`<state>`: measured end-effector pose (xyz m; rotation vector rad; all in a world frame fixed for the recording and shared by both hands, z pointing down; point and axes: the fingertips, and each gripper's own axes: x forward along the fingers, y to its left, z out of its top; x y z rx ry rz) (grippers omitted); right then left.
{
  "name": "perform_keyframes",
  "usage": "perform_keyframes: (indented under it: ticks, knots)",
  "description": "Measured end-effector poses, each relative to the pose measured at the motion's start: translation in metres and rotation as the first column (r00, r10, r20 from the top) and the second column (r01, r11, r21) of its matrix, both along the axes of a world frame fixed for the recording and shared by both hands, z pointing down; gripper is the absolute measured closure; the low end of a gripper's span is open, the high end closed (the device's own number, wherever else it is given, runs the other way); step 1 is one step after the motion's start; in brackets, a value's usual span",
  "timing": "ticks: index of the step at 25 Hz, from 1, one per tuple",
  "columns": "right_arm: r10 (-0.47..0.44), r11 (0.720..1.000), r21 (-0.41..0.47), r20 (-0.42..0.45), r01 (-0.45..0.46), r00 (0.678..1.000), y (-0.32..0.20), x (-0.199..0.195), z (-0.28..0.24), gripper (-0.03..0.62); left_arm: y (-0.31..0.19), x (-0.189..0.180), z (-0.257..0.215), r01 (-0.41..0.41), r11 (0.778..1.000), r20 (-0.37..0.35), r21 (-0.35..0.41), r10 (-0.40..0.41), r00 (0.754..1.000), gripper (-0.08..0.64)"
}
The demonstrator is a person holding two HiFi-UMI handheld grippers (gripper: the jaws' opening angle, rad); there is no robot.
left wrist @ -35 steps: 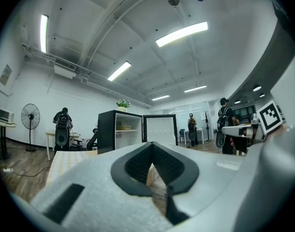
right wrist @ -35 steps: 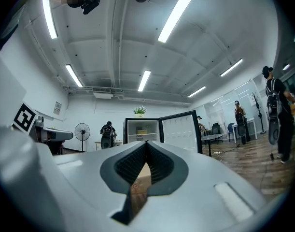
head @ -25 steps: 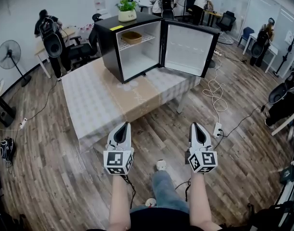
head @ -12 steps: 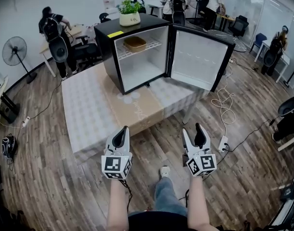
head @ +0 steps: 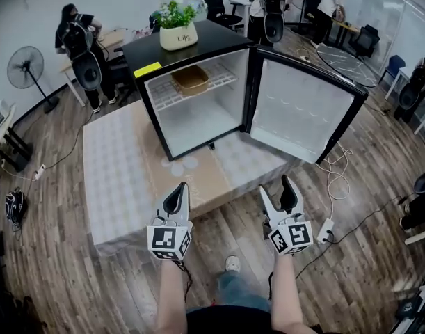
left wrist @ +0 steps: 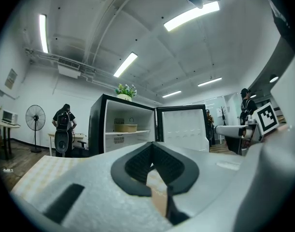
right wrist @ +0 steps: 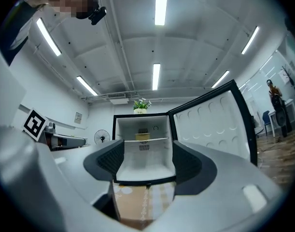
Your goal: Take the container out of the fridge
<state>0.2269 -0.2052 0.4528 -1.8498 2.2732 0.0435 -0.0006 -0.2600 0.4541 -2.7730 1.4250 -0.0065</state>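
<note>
Looking ahead, saw the container (head: 190,79) on the open fridge's (head: 198,120) upper shelf, well apart from the left gripper (head: 177,188), clenched and empty, and the right gripper (head: 276,188), opening on nothing; caught it framed between jaws only in the right gripper view.

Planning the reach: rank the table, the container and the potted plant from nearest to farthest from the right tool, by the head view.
From the right tool, jaws opening with nothing between them:
1. Table, just ahead and left.
2. Container, on the upper shelf of the fridge.
3. Potted plant, atop the fridge, behind.
</note>
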Motion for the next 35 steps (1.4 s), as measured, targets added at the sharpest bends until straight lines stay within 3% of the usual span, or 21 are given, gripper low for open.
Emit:
perform_keyframes:
  ticks: [5, 11, 27, 32, 35]
  knots:
    - [-0.076, 0.997, 0.015, -0.026, 0.076, 0.997, -0.071, 0.015, -0.007, 0.287, -0.055, 0.023, -0.002, 0.049, 0.999, -0.013, 0.012, -0.049, 0.999, 0.554]
    - [-0.165, 0.986, 0.019, -0.042, 0.166, 0.985, -0.133, 0.007, -0.012, 0.287, -0.096, 0.024, -0.005, 0.108, 0.994, -0.015, 0.018, -0.108, 0.994, 0.554]
    - [-0.304, 0.952, 0.002, -0.117, 0.306, 0.945, -0.219, -0.036, -0.039, 0.287, -0.161, 0.026, -0.023, 0.125, 0.992, -0.003, 0.019, -0.125, 0.992, 0.554]
    - [-0.37, 0.928, -0.06, -0.269, 0.368, 0.889, -0.245, -0.062, -0.043, 0.294, -0.175, 0.025, -0.024, 0.122, 0.992, -0.008, 0.016, -0.122, 0.993, 0.554]
    - [-0.405, 0.911, -0.112, -0.421, 0.397, 0.811, -0.261, -0.081, -0.045, 0.3, -0.177, 0.026, -0.021, 0.112, 0.994, -0.004, 0.01, -0.112, 0.994, 0.555]
